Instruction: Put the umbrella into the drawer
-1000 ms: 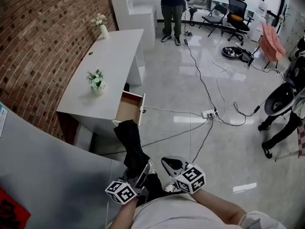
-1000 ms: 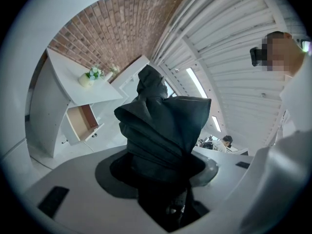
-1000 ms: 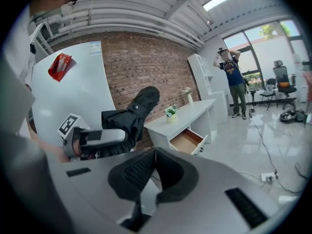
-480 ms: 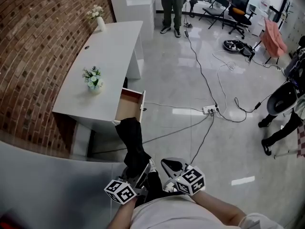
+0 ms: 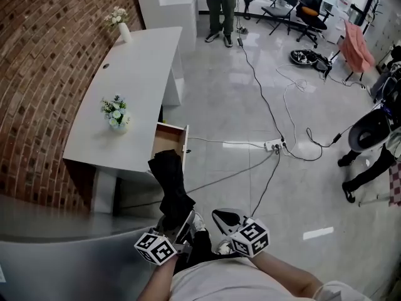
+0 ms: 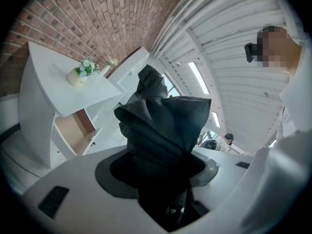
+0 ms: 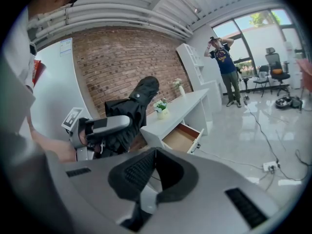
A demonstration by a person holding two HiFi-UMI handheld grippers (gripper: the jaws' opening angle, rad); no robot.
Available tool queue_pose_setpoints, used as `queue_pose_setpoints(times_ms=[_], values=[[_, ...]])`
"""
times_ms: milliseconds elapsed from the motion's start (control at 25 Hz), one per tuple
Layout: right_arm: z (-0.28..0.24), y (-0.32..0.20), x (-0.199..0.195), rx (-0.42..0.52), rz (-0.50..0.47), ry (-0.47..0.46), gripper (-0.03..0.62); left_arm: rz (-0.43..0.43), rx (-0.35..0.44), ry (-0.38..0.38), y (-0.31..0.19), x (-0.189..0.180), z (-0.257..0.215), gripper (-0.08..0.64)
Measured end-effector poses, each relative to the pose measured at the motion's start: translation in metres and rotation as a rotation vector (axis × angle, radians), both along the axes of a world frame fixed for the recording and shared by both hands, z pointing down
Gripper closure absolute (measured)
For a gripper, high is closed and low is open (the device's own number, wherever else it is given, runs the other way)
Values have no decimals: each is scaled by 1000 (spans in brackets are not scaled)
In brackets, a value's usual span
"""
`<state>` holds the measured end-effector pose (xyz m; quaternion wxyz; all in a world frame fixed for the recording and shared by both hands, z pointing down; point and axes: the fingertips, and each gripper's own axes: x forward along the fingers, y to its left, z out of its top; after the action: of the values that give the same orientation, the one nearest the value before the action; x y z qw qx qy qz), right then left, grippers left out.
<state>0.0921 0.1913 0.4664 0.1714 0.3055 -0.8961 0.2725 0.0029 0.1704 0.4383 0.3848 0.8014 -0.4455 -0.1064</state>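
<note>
A black folded umbrella (image 5: pixel 170 180) sticks forward out of my left gripper (image 5: pixel 182 221), which is shut on its lower part. In the left gripper view the umbrella (image 6: pixel 161 126) fills the space between the jaws of the left gripper (image 6: pixel 161 179). The open wooden drawer (image 5: pixel 170 144) juts from the white desk (image 5: pixel 135 86) just beyond the umbrella's tip, and its inside looks bare (image 7: pixel 181 136). To the right, my right gripper (image 5: pixel 225 218) stays shut with nothing in it. Its pads meet in the right gripper view (image 7: pixel 155 172), where the umbrella (image 7: pixel 129 116) shows to the left.
A small flower pot (image 5: pixel 116 113) and a white vase (image 5: pixel 120 25) stand on the desk by the brick wall. Cables and a power strip (image 5: pixel 274 145) lie on the tiled floor. A person (image 5: pixel 220 5) stands far off near office chairs (image 5: pixel 307 11). A grey curved panel (image 5: pixel 50 262) is at my lower left.
Both grippers and the umbrella have moved forward toward the desk. The drawer now sits closer to the umbrella's tip. The grip on the umbrella is unchanged.
</note>
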Motion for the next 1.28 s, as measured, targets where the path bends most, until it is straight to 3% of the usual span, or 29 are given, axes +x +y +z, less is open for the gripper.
queue_pose_setpoints(times_ms=[680, 1080, 1280], values=[[15, -77, -52, -45, -1, 12, 575, 22, -18, 12, -83, -39, 8, 318], [18, -99, -93, -41, -38, 10, 575, -1, -23, 19, -101, -63, 19, 318], [11, -109, -93, -25, -47, 17, 575, -24, -36, 8, -101, -72, 25, 318]])
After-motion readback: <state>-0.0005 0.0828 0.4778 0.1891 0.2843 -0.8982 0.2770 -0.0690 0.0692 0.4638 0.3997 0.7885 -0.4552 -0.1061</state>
